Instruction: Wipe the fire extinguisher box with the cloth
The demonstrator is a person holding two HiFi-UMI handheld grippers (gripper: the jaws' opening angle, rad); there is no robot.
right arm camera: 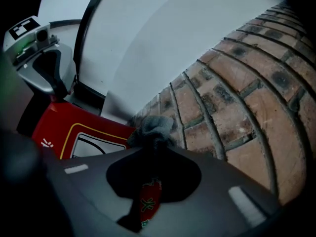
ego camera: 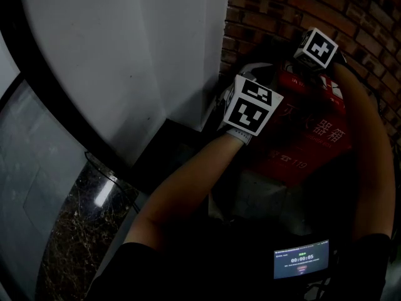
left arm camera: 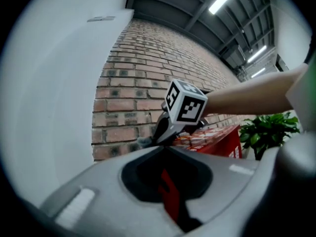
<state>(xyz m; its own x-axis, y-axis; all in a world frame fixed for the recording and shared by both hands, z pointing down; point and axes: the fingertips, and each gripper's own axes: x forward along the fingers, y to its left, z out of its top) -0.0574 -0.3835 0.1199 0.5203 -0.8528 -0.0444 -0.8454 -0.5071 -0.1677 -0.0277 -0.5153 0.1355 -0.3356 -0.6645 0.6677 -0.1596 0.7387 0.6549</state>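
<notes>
Right jaws: the right gripper (right arm camera: 150, 146) is pinching a bunched grey cloth (right arm camera: 154, 126), jaws clamped shut on it.
Left jaws: the left gripper (left arm camera: 163, 148) is riding with its jaws pressed together, nothing showing between them.
Box: the red fire extinguisher box (ego camera: 316, 133) is sitting low against the brick wall (right arm camera: 237, 83), right under both grippers. The cloth is hanging at its back top edge, though contact is hard to judge in this dim light.
Progress: I'm judging this as early going, with the top and front face both waiting to be wiped.
Around: a white wall (ego camera: 125, 55) is crowding the left side, and a green plant (left arm camera: 269, 132) is standing beyond the box.
In the way: the bricks are hemming in the back edge.
</notes>
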